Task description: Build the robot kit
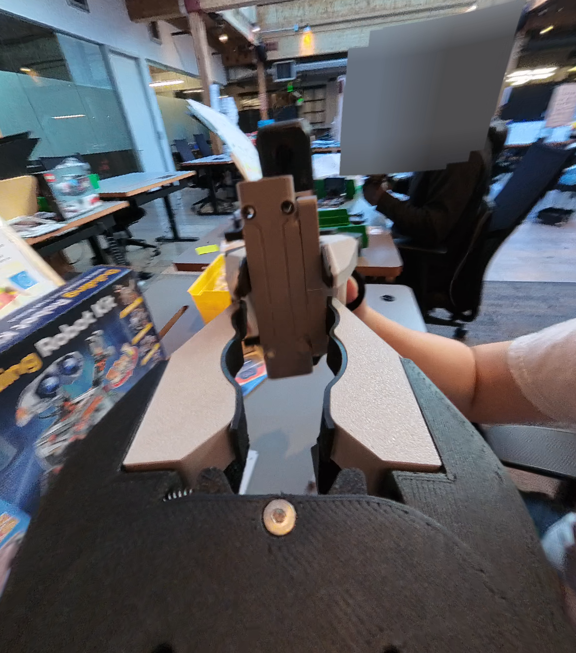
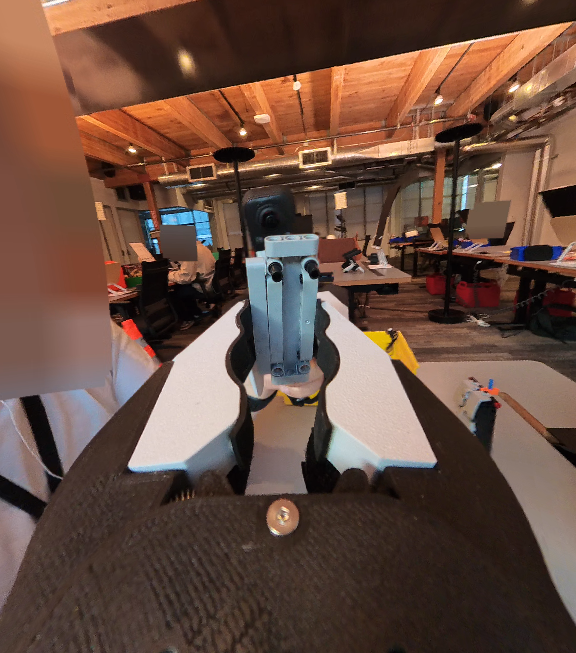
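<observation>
A grey brick assembly of long beams with black pins [image 1: 281,282] stands upright between both grippers, held above a grey table [image 1: 279,424]. My left gripper [image 1: 284,311] is shut on its lower part. Behind it, a white finger of the right gripper [image 1: 339,258] and the hand that holds it [image 1: 353,293] show. In the right wrist view the same assembly [image 2: 288,318] sits between the fingertips of my right gripper [image 2: 283,307], which is shut on it. The left gripper's camera [image 2: 268,215] shows just behind the assembly.
A boxed robot kit [image 1: 49,371] stands close at the left. A yellow bin [image 1: 208,293] and a wooden stick [image 1: 173,321] lie on the table beyond. A small brick model [image 2: 477,406] stands to the right. A person sits at a desk behind [image 1: 438,212]. My hands' fingertips stand some 4 cm from each other.
</observation>
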A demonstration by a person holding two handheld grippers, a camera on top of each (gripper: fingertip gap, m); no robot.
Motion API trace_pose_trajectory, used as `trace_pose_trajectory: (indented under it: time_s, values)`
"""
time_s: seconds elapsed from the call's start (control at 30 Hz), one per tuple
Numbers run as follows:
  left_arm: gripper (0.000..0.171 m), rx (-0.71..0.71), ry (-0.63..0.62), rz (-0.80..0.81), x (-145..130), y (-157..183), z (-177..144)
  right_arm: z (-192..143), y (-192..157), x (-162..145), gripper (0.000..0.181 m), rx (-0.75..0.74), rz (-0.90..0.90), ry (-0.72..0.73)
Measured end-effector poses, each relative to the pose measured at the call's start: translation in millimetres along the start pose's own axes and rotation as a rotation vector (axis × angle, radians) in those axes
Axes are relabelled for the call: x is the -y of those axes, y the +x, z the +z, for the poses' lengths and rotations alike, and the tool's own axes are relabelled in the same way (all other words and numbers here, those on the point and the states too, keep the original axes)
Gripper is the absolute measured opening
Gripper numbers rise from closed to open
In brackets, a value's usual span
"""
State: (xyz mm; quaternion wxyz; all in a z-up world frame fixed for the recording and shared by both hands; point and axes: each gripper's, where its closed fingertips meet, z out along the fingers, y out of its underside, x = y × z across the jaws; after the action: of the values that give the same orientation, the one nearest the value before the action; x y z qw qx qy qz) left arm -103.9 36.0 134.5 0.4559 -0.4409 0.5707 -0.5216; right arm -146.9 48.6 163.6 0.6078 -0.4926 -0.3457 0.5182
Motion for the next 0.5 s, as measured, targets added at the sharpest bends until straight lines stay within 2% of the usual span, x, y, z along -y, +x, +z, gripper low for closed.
trace_pose_trajectory:
  time_s: [0.03,0.2,0.3,0.37,0.5]
  values:
    - [0.036,-0.033,0.014,-0.02,1.9,3.9,-0.9,0.5,-0.2,0.4,0.034,-0.002,0.007,0.014]
    - [0.035,-0.032,-0.003,-0.016,4.3,9.4,0.1,-2.0,-8.5,7.1,0.037,0.025,0.001,0.022]
    - [0.035,0.063,-0.048,0.091,5.1,8.9,-1.2,-8.4,-17.9,18.9,0.042,0.089,0.023,0.081]
    - [0.035,0.078,-0.083,0.15,5.8,17.1,-0.3,-13.4,-26.4,24.3,0.034,0.139,-0.007,0.112]
    - [0.035,0.168,-0.16,0.259,2.4,19.7,2.7,-15.1,-35.5,21.3,0.034,0.18,-0.069,0.099]
